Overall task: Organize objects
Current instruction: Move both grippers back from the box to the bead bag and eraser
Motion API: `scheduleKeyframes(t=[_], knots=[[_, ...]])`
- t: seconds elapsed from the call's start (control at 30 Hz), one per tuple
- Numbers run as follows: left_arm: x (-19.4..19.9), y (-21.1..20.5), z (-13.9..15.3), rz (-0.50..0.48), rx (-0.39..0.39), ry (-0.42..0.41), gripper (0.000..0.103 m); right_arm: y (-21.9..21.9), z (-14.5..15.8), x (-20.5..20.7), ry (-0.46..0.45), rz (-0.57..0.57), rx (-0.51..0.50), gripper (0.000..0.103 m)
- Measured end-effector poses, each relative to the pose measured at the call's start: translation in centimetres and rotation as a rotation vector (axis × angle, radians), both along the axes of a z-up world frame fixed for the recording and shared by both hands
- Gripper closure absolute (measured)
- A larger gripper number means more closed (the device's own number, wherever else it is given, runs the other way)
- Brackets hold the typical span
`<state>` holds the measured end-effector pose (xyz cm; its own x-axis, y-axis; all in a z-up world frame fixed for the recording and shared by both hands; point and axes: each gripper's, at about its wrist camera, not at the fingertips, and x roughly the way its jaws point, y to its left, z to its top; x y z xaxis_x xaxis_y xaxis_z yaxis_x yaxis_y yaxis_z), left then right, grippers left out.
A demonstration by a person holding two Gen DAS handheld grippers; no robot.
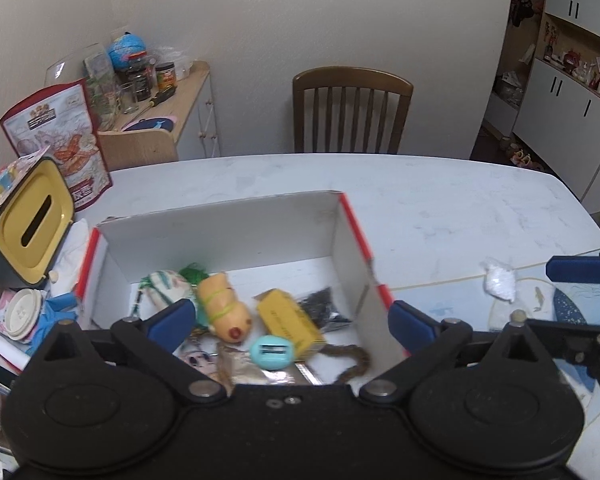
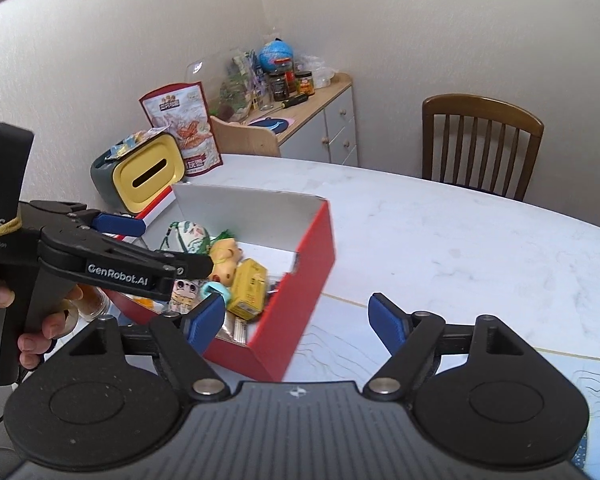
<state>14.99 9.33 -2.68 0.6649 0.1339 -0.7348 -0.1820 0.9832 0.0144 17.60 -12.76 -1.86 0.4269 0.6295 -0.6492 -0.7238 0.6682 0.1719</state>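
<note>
A red box [image 1: 364,240] with a white inside stands on the table and holds several small things. Among them are a yellow carton [image 1: 290,322], a tan plush toy [image 1: 224,308], a cyan oval item [image 1: 271,353], a black packet [image 1: 324,308] and a brown cord [image 1: 352,360]. My left gripper [image 1: 292,324] hangs open over the box's near end with nothing between its fingers. My right gripper [image 2: 298,322] is open and empty just right of the red box [image 2: 316,280], above the table. A small white crumpled bag [image 1: 500,282] lies on the table to the right of the box.
Left of the box are a yellow-lidded tissue holder [image 1: 32,220], a tall snack bag [image 1: 60,136] and a lidded cup [image 1: 20,312]. A wooden chair [image 1: 352,108] stands behind the table [image 1: 440,200]. A light blue placemat [image 1: 460,308] covers the near right.
</note>
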Motion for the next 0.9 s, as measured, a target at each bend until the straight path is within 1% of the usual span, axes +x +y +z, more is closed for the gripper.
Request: scheduleKeyframes(t=[0.07, 0.27, 0.33, 0.4, 0.47, 0.67, 0.8, 0.9], knots=[[0.2, -1.3, 0.0, -0.002, 0.012, -0.003, 0.001, -1.3, -0.1, 0.7, 0.013, -0.010, 0.012, 0.024], [0.9, -5.1, 0.1, -0.015, 0.004, -0.017, 0.001, -5.3, -0.7, 2.8, 0.043, -0.022, 0.036, 0.024], [1.2, -6.3, 0.0, -0.018, -0.003, -0.022, 0.001, -6.8, -1.0, 3.5, 0.046, -0.030, 0.040, 0.019], [1.5, -7.6, -0.2, -0.027, -0.022, -0.028, 0.000, -8.3, -1.2, 4.3, 0.050, -0.048, 0.039, 0.019], [2.0, -9.0, -0.4, -0.037, -0.033, -0.029, 0.000, -9.6, -1.5, 5.3, 0.054, -0.060, 0.034, 0.019], [3.4, -13.1, -1.8, -0.068, -0.033, -0.026, 0.000, -13.3, -3.0, 7.9, 0.055, -0.097, 0.011, 0.019], [5.0, -15.0, -3.0, -0.069, -0.033, -0.003, 0.000, -14.7, -4.7, 8.5, 0.044, -0.093, -0.034, 0.019], [6.4, -16.2, -3.7, -0.072, -0.033, 0.009, 0.000, -15.3, -6.2, 8.6, 0.055, -0.089, -0.061, 0.019]])
